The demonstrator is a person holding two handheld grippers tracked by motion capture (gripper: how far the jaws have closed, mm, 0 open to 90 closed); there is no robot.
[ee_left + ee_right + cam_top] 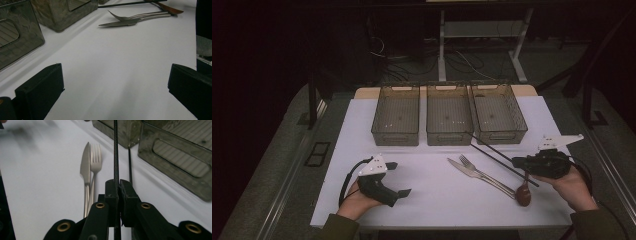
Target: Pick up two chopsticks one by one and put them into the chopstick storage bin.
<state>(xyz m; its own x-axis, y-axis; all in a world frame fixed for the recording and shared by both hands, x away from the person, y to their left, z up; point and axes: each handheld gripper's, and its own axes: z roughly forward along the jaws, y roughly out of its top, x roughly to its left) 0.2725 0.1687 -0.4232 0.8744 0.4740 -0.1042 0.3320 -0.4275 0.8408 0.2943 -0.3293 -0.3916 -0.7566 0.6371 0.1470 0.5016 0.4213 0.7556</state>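
The right gripper (pixel 117 187) was clamped on a black chopstick (pixel 115 150) whose long axis pointed toward the middle bin (pixel 449 114), while the left gripper (pixel 393 179) stood wide open and empty.

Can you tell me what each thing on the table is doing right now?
Left hand-held gripper: open, holding nothing.
Right hand-held gripper: shut on a black chopstick.
Second black chopstick: lying on the table.
Knife: lying flat beside the fork.
Fork: lying flat, tines toward the bins.
Brown spoon: lying on the table.
Three bins: upright, apparently empty.
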